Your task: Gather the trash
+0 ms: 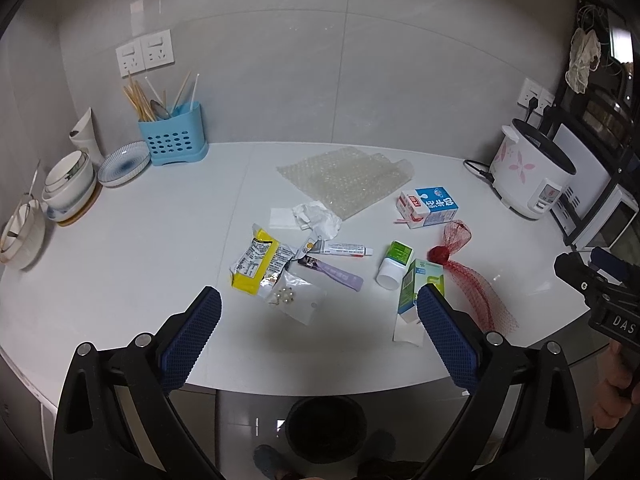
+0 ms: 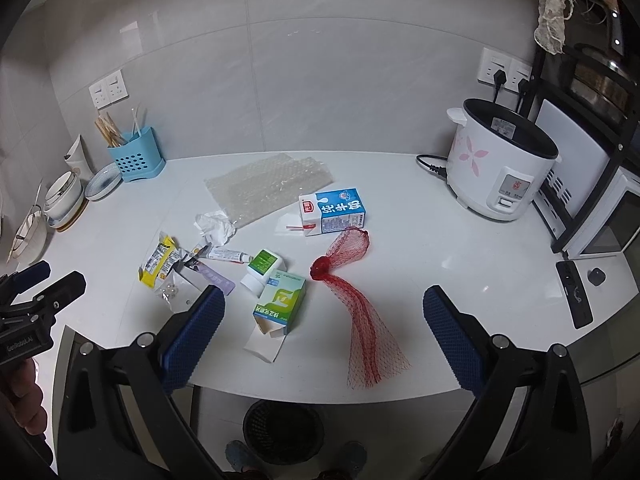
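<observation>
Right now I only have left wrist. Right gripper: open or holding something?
Observer: Right gripper is open, holding nothing.
Operator: Anything on the counter past the rice cooker?
Observer: A black remote lies flat in front of the microwave.
Operator: The green box's near end is hidden for me.
Observer: Its end flap is open, toward the counter edge.

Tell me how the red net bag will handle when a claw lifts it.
The red net bag lies flat and splayed on the counter, so it is probably floppy and will dangle. Its open mesh looks very light. The knotted bunch is likely the firmest spot to pinch.
</observation>
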Demonstrator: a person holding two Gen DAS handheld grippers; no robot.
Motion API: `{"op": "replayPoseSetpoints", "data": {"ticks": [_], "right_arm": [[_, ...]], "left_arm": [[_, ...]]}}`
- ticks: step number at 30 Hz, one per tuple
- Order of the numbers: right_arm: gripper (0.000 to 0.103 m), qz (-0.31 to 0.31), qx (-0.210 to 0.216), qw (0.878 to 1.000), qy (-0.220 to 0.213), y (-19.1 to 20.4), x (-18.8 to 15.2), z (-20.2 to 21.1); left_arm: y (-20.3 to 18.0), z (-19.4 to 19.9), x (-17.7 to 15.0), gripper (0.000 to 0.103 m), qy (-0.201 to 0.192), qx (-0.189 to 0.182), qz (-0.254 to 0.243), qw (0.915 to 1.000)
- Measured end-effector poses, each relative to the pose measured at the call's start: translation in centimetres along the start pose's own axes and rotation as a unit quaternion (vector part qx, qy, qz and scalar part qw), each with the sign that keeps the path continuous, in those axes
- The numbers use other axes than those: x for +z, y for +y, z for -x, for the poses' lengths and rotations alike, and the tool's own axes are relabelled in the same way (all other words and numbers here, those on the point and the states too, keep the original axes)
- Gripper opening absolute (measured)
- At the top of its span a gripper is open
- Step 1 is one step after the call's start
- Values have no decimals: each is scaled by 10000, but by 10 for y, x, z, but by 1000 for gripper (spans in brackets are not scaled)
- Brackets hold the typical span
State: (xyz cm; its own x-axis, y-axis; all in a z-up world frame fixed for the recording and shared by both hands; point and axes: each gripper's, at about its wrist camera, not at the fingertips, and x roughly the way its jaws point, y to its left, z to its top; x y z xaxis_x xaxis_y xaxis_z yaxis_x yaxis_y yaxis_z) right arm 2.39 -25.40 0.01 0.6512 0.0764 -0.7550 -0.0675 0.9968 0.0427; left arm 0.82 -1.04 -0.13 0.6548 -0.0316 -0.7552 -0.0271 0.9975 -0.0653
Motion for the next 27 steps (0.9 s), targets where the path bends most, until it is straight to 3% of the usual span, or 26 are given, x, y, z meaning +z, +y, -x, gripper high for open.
{"op": "replayPoseSetpoints", "data": {"ticks": [16,27], "right_arm": [[96,6,-27,10000,25,4,2,-2],[96,236,-207,9992,229,2,24,-56]], "left_arm": [[3,-4,-1,97,76,-28,51,10000],[33,-62,13,97,288,301,159,9990]]}}
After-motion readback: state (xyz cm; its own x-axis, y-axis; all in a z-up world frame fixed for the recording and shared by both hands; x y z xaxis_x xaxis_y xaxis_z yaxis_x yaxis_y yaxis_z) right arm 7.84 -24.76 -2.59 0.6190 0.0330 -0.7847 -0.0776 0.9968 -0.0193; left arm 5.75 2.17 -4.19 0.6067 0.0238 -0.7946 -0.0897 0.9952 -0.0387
